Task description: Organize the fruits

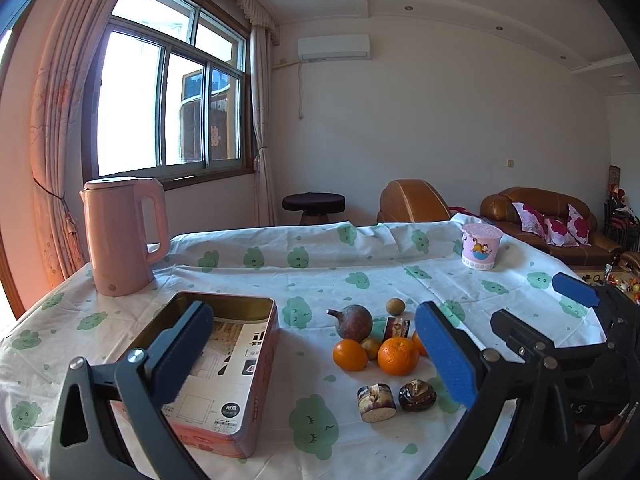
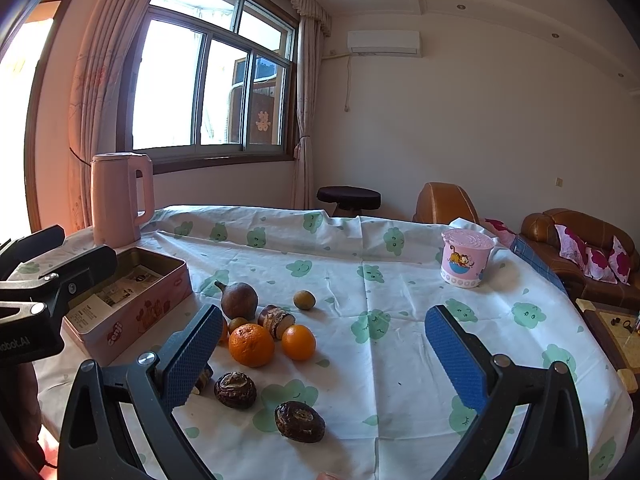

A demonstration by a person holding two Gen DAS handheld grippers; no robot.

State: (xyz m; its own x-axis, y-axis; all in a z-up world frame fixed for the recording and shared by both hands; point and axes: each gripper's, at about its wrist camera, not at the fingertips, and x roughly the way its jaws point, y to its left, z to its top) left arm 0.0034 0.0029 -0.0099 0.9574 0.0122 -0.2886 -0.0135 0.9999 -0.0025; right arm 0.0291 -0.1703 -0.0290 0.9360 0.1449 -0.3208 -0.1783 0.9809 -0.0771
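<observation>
An open pink tin box (image 1: 256, 364) (image 2: 132, 312) lies on the left of the table with only a printed sheet inside. To its right is a cluster of fruit. It holds two oranges (image 1: 398, 355) (image 2: 251, 345), a brown round fruit with a stem (image 1: 354, 322) (image 2: 239, 300), a small yellowish fruit (image 1: 396, 306) (image 2: 304, 300), dark water chestnuts (image 1: 417, 395) (image 2: 299, 421) and a cut cane piece (image 1: 376, 397) (image 2: 276, 320). My left gripper (image 1: 316, 356) hovers open above the tin and the fruit. My right gripper (image 2: 324, 360) is open above the cloth just right of the fruit. Neither holds anything.
A pink kettle (image 1: 120, 236) (image 2: 118, 200) stands behind the tin at the back left. A pink lidded cup (image 1: 481, 246) (image 2: 466, 258) sits at the far right. Beyond the table are a dark stool (image 1: 313, 203) and a brown sofa (image 2: 580, 236). A low table (image 2: 612, 332) stands off the right edge.
</observation>
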